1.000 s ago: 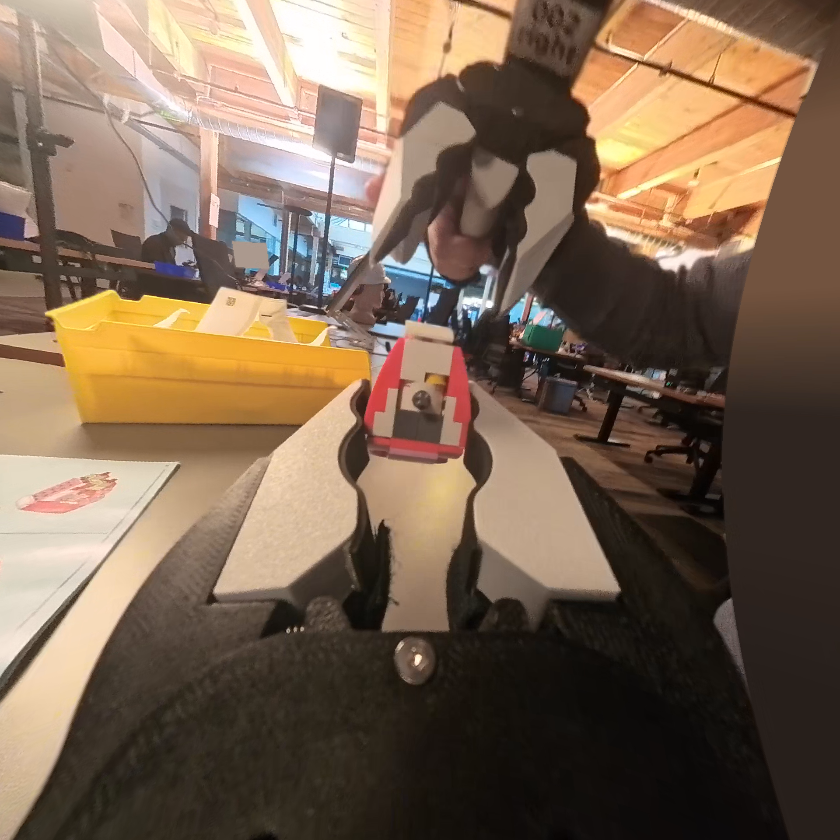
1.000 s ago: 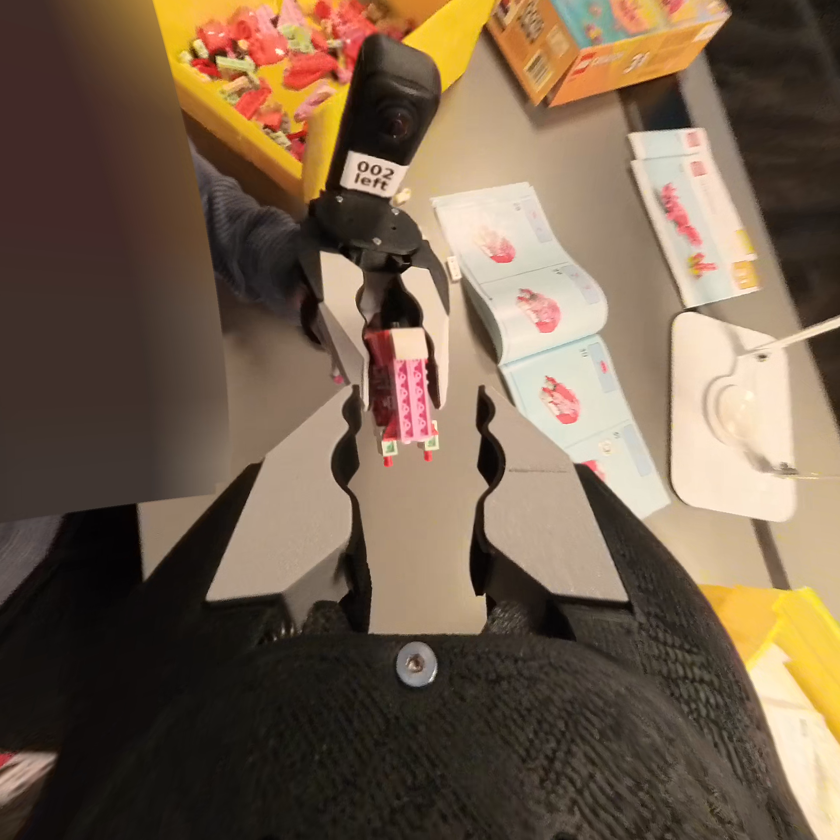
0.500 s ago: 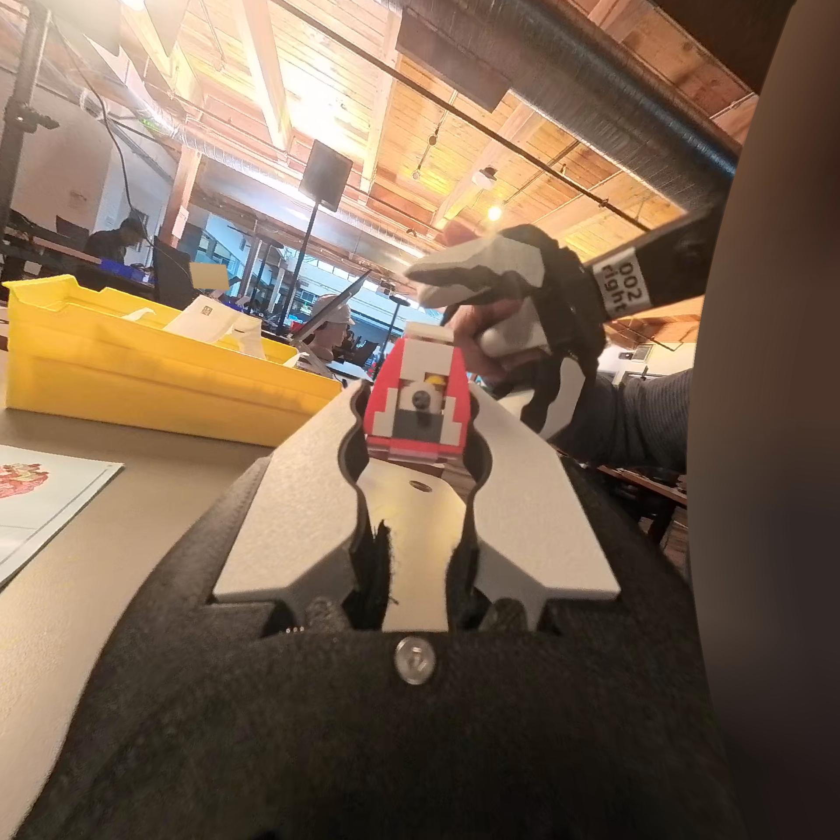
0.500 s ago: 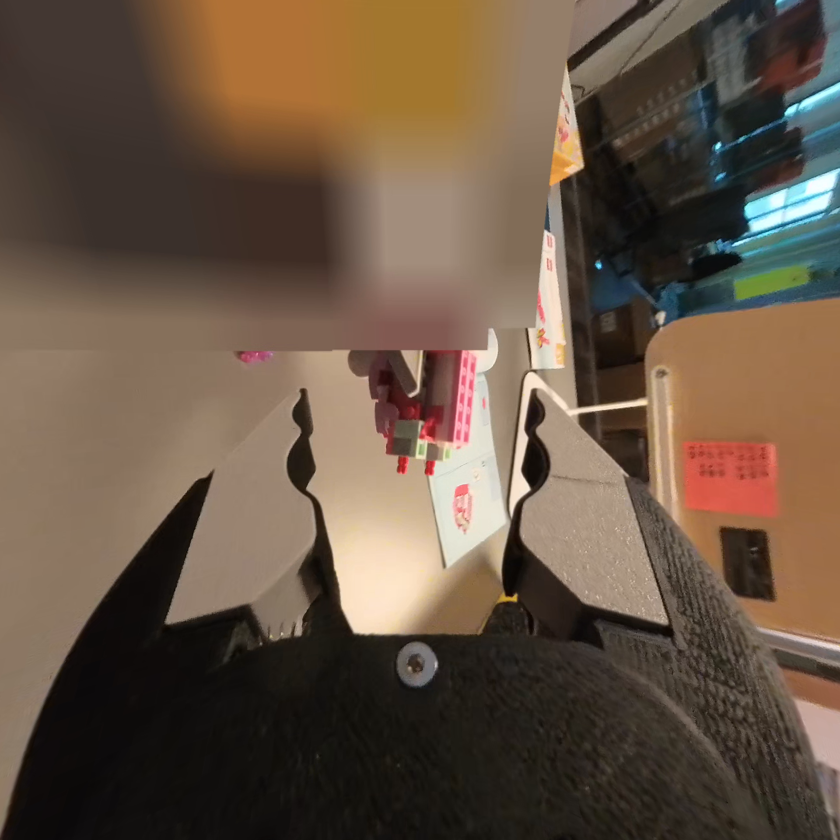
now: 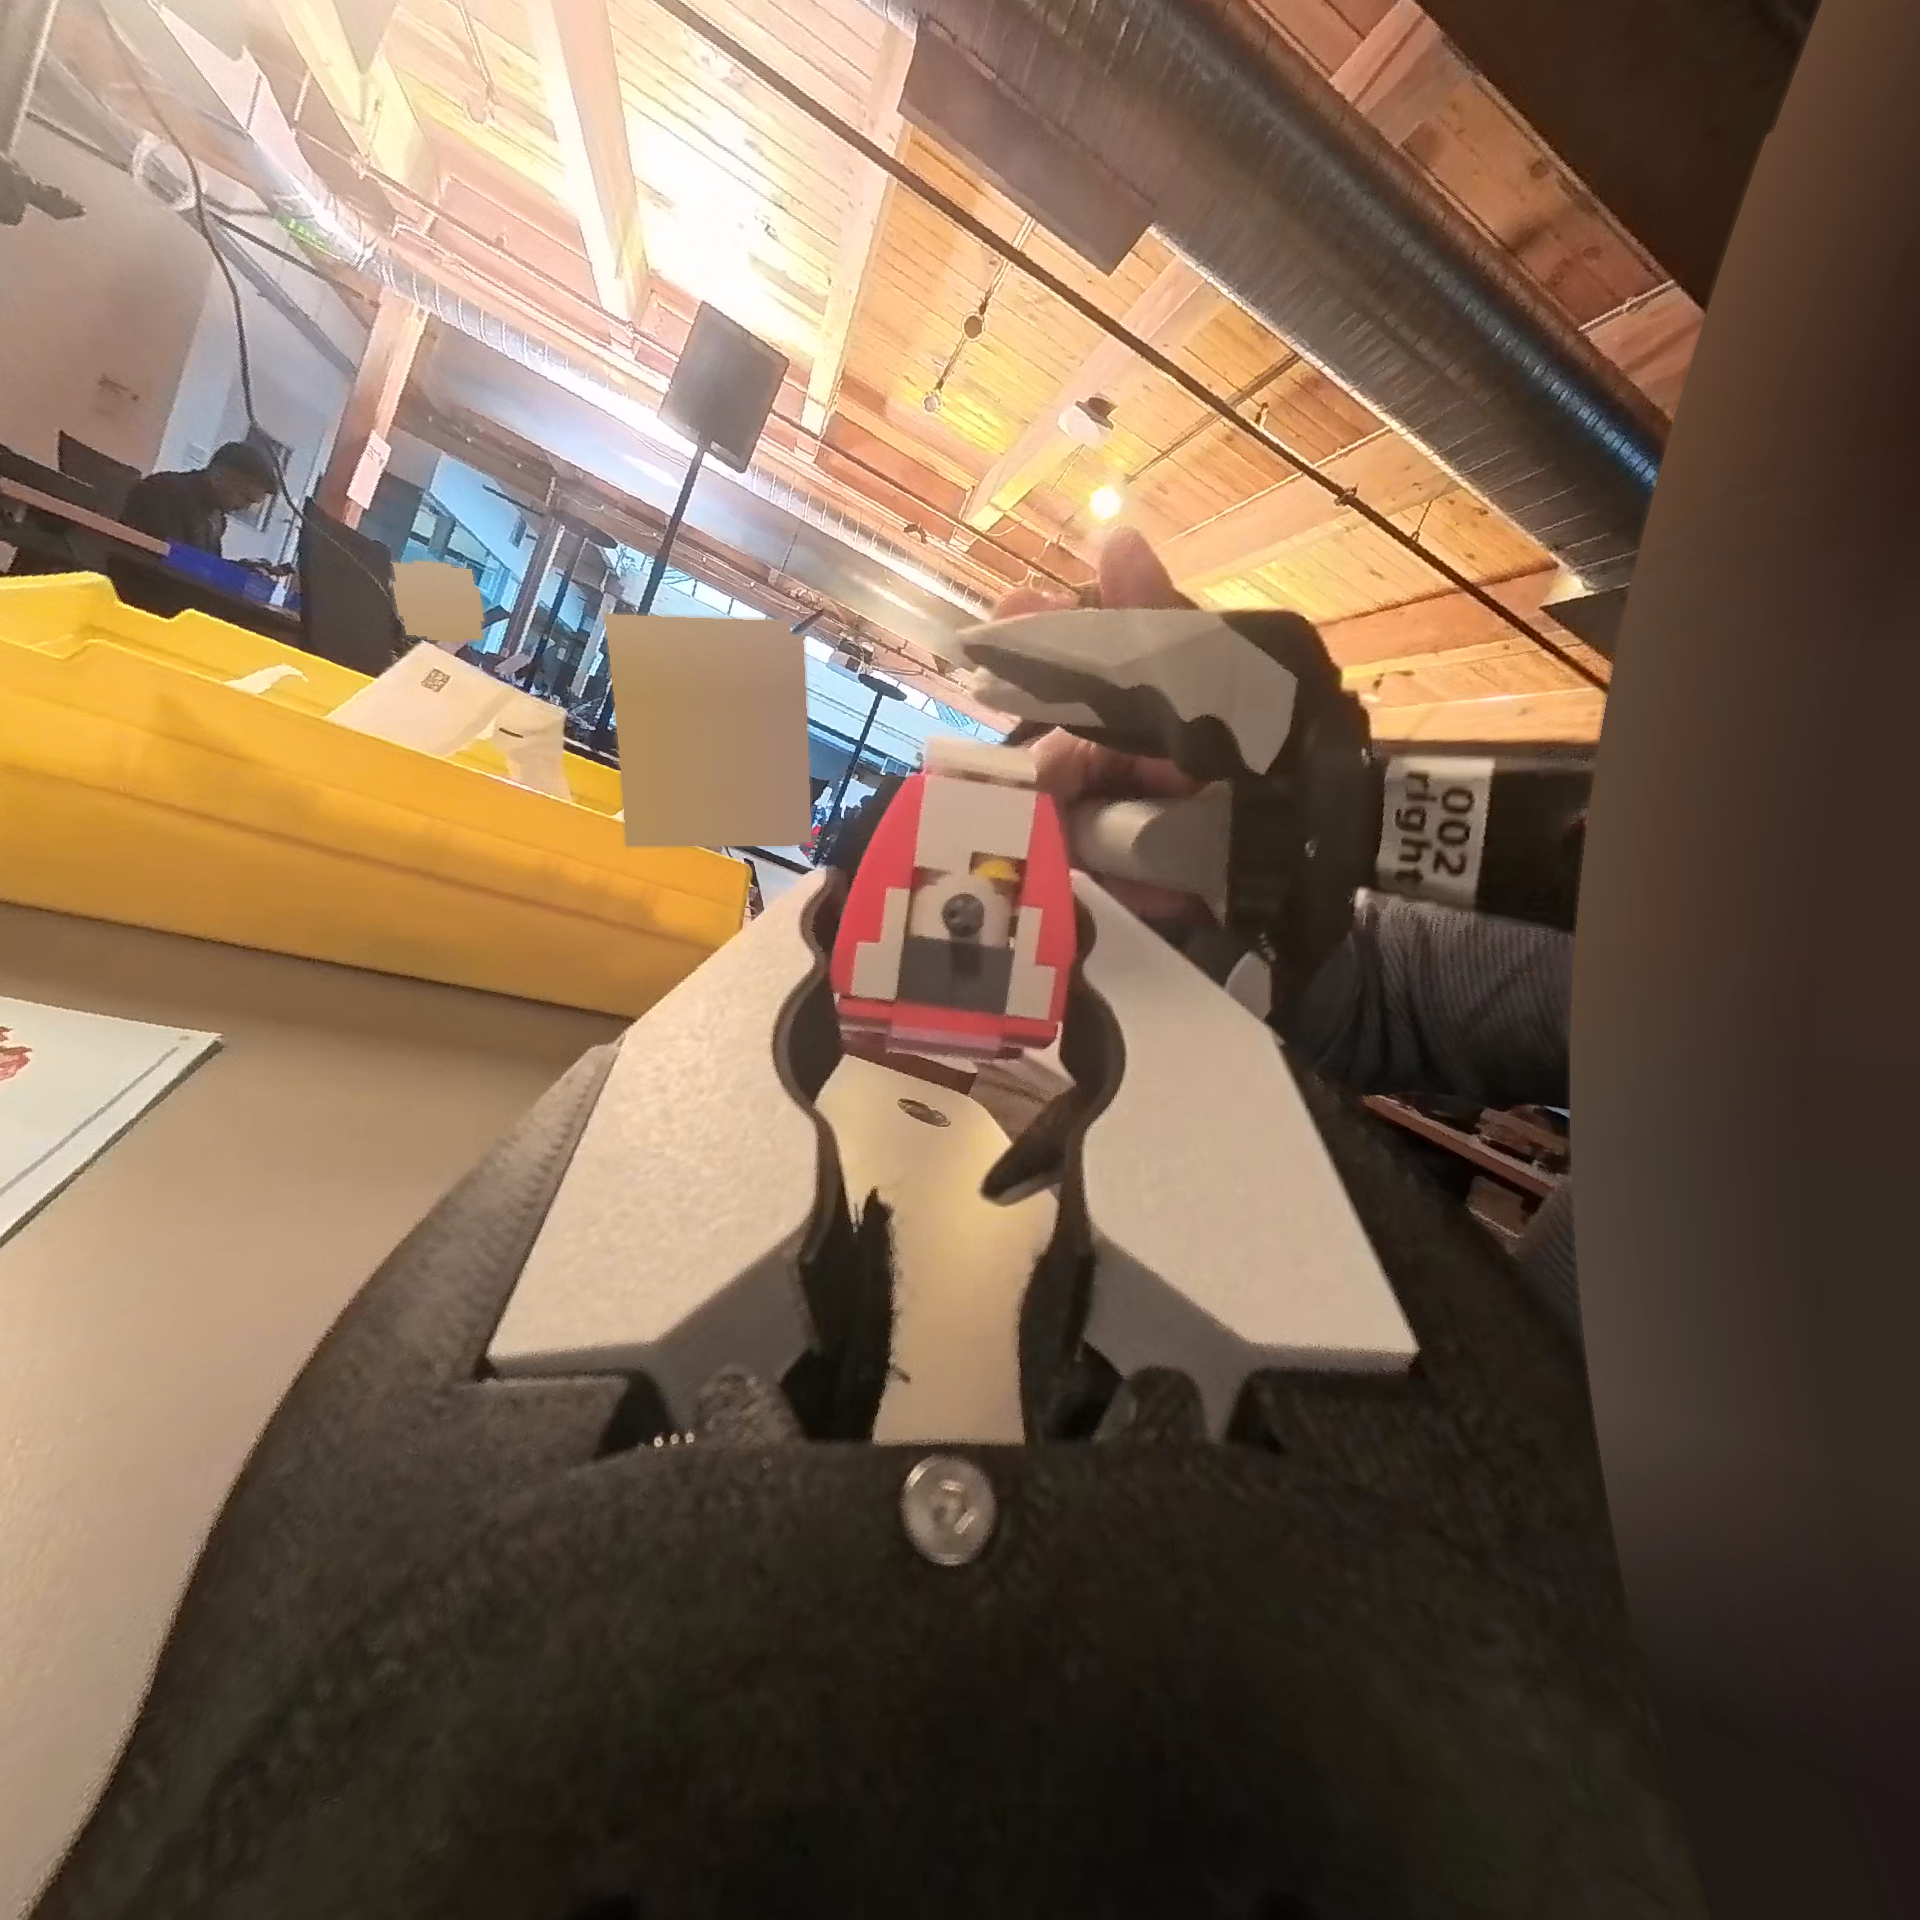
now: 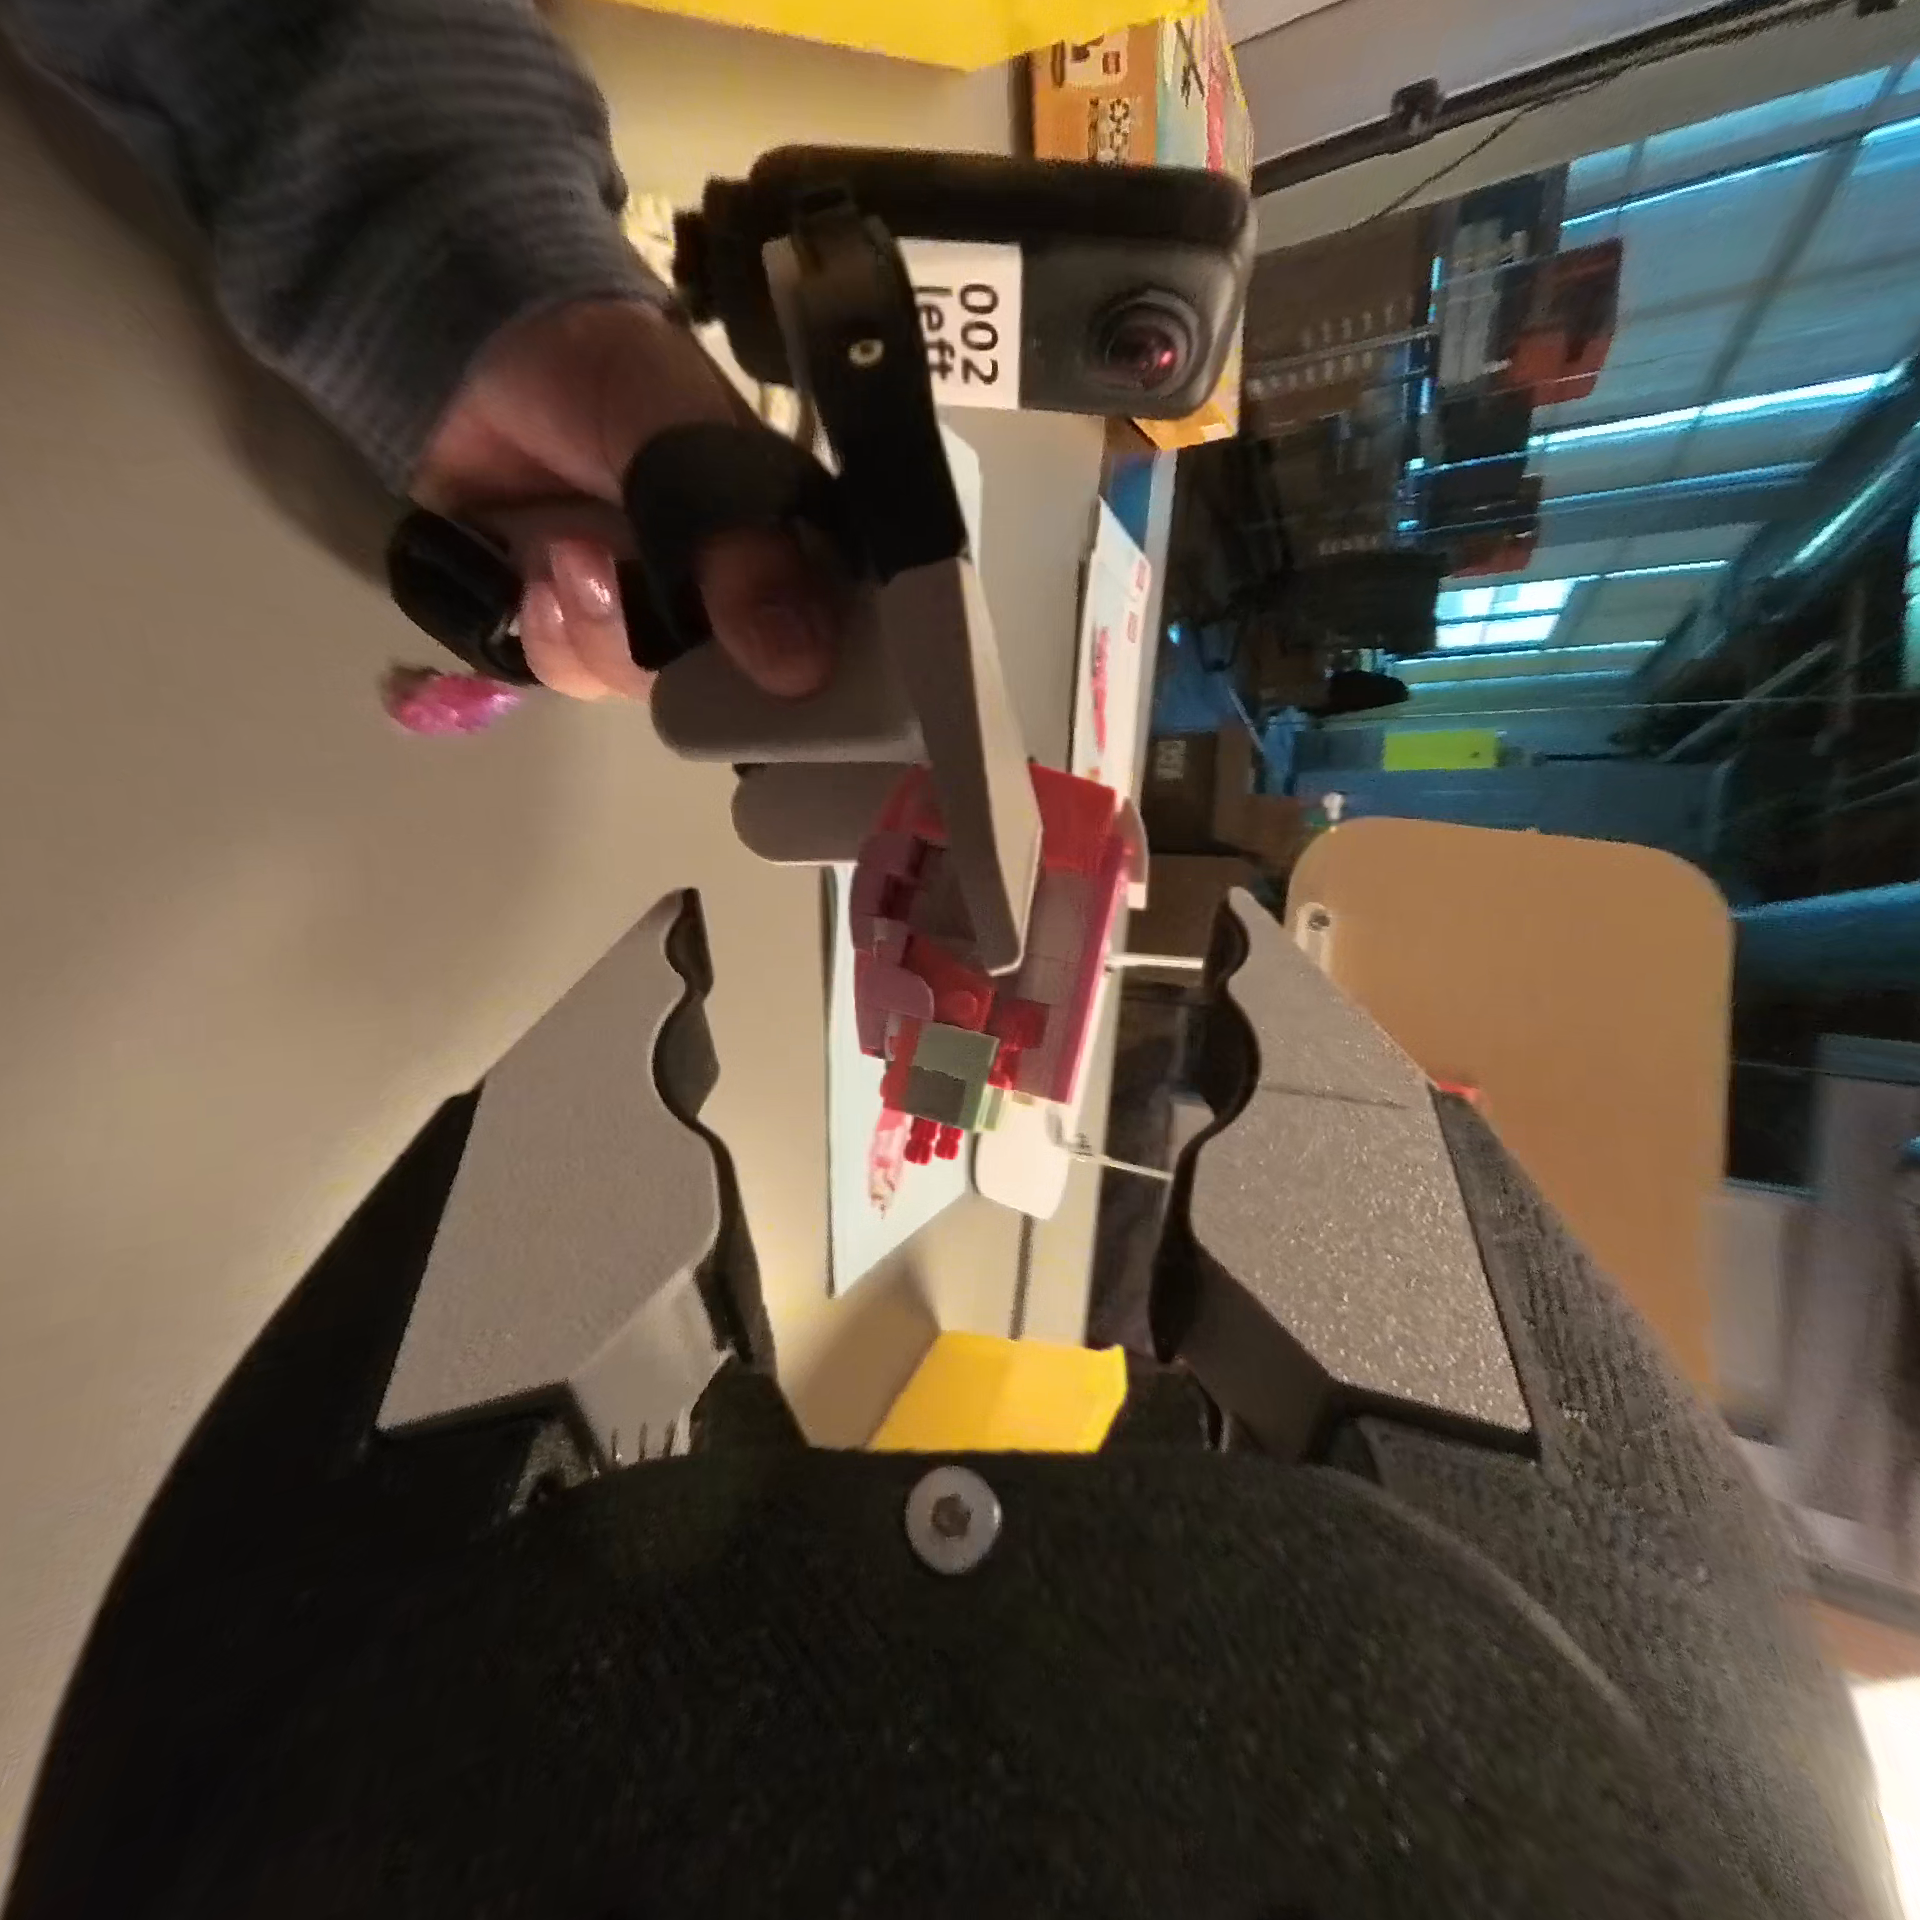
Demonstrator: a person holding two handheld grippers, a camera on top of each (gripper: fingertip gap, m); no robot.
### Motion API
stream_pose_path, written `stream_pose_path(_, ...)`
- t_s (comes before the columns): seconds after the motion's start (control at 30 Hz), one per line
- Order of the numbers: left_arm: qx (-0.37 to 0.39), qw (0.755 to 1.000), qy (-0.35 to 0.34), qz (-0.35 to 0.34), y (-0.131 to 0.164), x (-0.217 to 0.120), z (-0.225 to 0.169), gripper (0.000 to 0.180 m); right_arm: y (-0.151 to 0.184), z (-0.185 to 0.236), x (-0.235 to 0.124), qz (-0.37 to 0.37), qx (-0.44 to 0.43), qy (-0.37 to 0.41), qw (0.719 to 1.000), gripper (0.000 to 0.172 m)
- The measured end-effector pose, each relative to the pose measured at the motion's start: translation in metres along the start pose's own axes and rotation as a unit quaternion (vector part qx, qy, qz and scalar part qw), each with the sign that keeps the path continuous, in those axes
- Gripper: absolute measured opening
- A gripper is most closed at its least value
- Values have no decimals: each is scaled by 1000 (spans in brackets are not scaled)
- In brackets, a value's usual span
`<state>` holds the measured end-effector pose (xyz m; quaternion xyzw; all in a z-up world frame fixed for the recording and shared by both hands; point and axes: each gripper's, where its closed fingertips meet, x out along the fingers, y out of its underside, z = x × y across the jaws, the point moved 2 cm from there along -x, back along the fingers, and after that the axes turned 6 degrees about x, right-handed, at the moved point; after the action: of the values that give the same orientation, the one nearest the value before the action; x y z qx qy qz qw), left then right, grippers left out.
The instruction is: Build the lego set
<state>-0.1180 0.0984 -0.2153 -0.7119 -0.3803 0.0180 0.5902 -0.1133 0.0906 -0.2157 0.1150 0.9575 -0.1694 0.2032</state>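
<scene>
My left gripper (image 5: pixel 951 935) is shut on a small brick model (image 5: pixel 951 894), red and white at this end, and holds it above the table. In the right wrist view the left gripper (image 6: pixel 894 862) comes from above with the model (image 6: pixel 1070 935), pink and red with a grey-green block, clamped between its fingers (image 6: pixel 982 790). My right gripper (image 6: pixel 956 914) is rolled onto its side, wide open and empty. Its two fingers stand apart on either side of the model without touching it. In the left wrist view its upper finger (image 5: pixel 1122 665) is above and behind the model.
A yellow bin (image 5: pixel 312 831) stands at the left on the tan table (image 5: pixel 260 1247), with an instruction booklet (image 5: pixel 83 1091) in front. Another booklet (image 6: pixel 904 1226), a white stand base (image 6: pixel 1023 1174), a cardboard box (image 6: pixel 1132 94) and a pink piece (image 6: pixel 447 701) lie around. My two grippers' fingertips are within a few centimetres of each other.
My right gripper opened wide, rolled onto its side and came close around the model. My left gripper tilted up a little and kept its hold on the model.
</scene>
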Motion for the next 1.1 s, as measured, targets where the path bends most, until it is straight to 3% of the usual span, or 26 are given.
stream_pose_path(0.3,-35,999,10,-13,1,2,-1,38,5,2,13,25,-47,20,998,91)
stream_pose_path(0.67,-50,999,1,4,7,4,2,38,10,-3,15,28,-37,43,998,59)
stream_pose_path(0.9,-55,998,-26,14,10,4,9,38,15,-2,18,51,-28,59,997,59)
stream_pose_path(1.1,-57,998,-26,23,13,5,9,38,15,0,17,26,8,44,999,58)
